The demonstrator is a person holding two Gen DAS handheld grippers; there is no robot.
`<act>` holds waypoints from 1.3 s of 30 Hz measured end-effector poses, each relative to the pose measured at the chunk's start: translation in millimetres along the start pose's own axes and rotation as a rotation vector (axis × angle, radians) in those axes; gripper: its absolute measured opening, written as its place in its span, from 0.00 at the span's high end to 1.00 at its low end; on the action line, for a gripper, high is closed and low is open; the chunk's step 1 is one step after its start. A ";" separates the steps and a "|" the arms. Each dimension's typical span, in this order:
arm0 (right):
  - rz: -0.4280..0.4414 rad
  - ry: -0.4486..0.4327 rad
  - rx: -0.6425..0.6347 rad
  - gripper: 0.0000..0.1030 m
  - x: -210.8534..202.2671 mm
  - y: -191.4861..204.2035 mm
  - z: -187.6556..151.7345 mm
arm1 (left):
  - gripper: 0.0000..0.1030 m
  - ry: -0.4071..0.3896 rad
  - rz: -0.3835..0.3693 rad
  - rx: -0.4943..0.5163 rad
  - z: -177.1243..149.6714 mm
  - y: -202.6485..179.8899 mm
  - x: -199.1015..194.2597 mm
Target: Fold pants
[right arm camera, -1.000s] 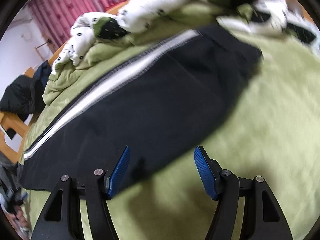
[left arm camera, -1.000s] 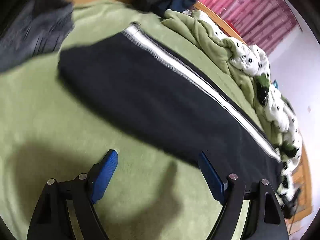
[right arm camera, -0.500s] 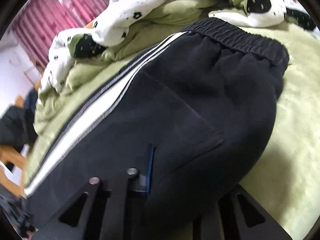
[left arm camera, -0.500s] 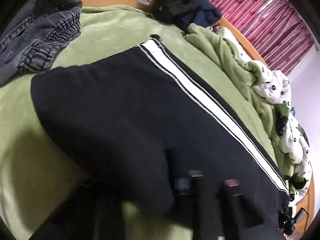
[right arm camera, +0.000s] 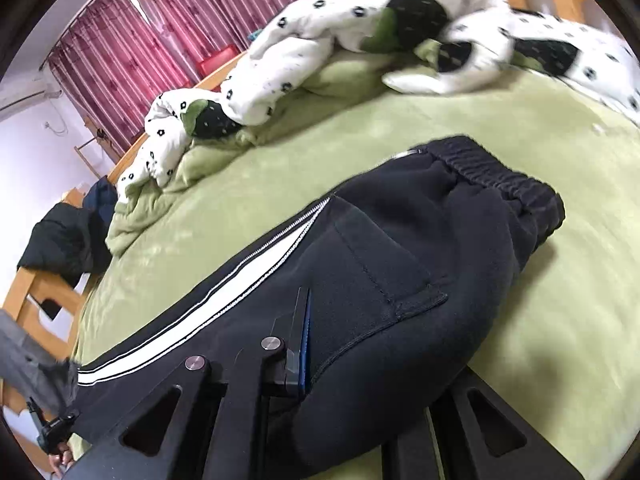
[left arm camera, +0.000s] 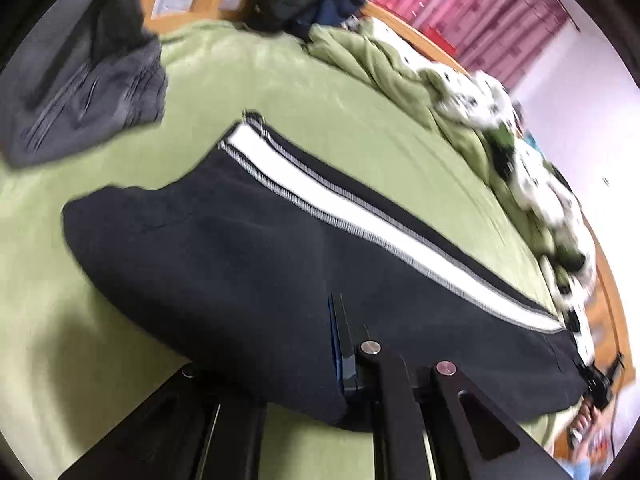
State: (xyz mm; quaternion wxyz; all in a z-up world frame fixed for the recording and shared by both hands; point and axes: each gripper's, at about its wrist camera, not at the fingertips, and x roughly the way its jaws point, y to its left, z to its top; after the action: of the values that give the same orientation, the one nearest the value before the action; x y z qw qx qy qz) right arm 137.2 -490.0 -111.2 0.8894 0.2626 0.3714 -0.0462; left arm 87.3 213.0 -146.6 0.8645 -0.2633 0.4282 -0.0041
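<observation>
Black pants (left arm camera: 248, 256) with a white side stripe (left arm camera: 360, 216) lie lengthwise on the green bed cover. My left gripper (left arm camera: 320, 344) is shut on the near edge of the leg end; one blue pad shows, the other finger is under the cloth. In the right wrist view the same pants (right arm camera: 400, 264) show their elastic waistband (right arm camera: 500, 180) and a back pocket. My right gripper (right arm camera: 320, 344) is shut on the near edge of the seat part, and the cloth drapes over its right finger.
Green bed cover (left arm camera: 280, 92) all around. Grey jeans (left arm camera: 88, 92) lie at the far left. A rumpled white-and-green spotted quilt (right arm camera: 360, 40) runs along the far side. Dark clothes (right arm camera: 64, 240) hang on the wooden bed frame. Red curtains behind.
A second ago both grippers were open above the near edge of the pants. They moved down onto the cloth and closed on it; the near edge is now lifted and pulled back from the quilt.
</observation>
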 end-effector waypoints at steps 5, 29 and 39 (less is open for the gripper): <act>-0.035 0.066 -0.024 0.88 -26.2 -46.1 -56.5 | 0.85 0.009 0.048 0.081 -58.9 3.9 -14.7; 0.002 -0.182 0.087 0.55 -43.2 -110.6 27.1 | 0.37 -0.214 0.272 0.101 -80.8 5.5 -110.7; -0.234 -0.031 0.051 0.44 -52.8 -149.8 -10.8 | 0.37 -0.181 0.192 0.186 -27.5 -22.3 -75.9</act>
State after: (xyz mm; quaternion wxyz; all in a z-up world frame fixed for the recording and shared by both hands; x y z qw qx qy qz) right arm 50.8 -619.1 -146.2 0.8766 0.2393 0.3843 -0.1631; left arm 23.7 199.0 -93.9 0.9165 -0.1394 0.3697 0.0626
